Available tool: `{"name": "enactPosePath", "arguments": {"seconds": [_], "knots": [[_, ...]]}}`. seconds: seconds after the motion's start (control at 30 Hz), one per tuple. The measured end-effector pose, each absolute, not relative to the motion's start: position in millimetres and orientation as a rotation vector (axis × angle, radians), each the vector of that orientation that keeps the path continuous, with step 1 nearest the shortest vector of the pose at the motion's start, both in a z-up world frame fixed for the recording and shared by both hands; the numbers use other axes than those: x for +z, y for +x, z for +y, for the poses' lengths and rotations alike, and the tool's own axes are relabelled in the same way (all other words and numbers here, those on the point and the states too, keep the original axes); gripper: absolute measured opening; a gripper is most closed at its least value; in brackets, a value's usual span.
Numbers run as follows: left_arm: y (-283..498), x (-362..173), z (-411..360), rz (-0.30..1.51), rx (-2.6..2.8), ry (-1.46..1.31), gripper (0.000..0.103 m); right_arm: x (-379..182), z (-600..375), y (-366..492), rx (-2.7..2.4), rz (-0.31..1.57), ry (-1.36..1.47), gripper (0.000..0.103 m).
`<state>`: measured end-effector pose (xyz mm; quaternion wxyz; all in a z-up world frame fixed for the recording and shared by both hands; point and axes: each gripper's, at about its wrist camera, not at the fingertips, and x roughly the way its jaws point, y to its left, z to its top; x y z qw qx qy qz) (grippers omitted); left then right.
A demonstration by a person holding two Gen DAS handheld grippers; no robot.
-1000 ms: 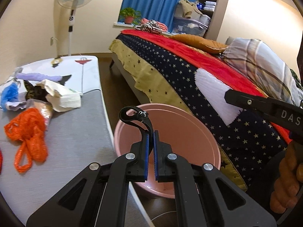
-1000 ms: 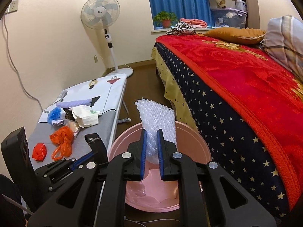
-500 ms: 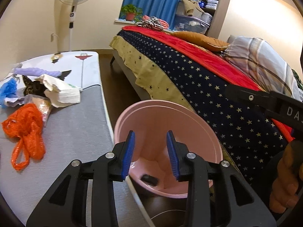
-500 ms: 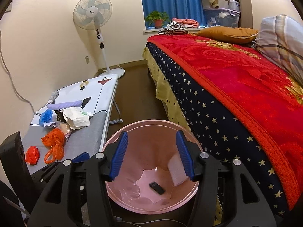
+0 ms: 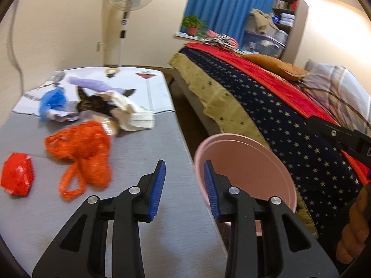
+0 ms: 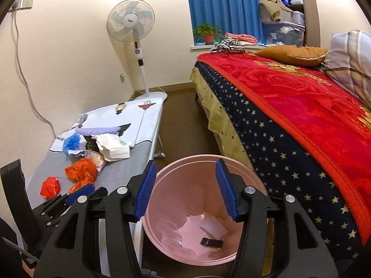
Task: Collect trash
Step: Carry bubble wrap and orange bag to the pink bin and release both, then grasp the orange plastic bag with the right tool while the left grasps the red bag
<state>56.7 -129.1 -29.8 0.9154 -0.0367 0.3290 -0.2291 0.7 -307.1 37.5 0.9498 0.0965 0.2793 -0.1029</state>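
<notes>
Hovering over the gray table edge (image 5: 143, 243), the left gripper (image 5: 184, 191) had its blue-padded jaws spread apart and carried nothing. Just ahead of it and to its left lay an orange plastic bag (image 5: 84, 153) and a red crumpled wrapper (image 5: 16, 173), both flat on the table. Farther back sat a heap of trash: a white paper bag (image 5: 133, 113), a blue plastic scrap (image 5: 52, 99), a dark patterned wrapper (image 5: 94, 103) and a lilac roll (image 5: 89, 83).

Right gripper (image 6: 185, 191) was also spread wide and empty, poised above the pink bin (image 6: 204, 159). Bin stood on the floor between the table and the bed (image 6: 301, 120). Inside the bin lay a small black item (image 6: 211, 242), a white bubble-wrap piece (image 6: 213, 227) and clear film (image 6: 171, 234). From the left wrist view, the bin rim (image 5: 234, 136) showed just beside the table's right edge.

Farther out, a standing fan (image 6: 133, 23) stood by the wall, blue curtains (image 6: 227, 7) hung behind a potted plant (image 6: 207, 32), and an orange pillow (image 6: 292, 54) rested on the bed.
</notes>
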Motion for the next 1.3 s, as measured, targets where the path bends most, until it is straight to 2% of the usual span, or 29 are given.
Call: {"name": "enactPosePath", "arguments": {"seconds": [0.53,1.3], "knots": [[64,-30,-64,0.654,-0.275,-0.137,0.034,33,-246,24,-0.08,0.542,0.133,0.053],[76,-43,10,0.635,0.062,-0.185,0.035,-13,-178,92,0.118,0.625,0.183,0.048]]}}
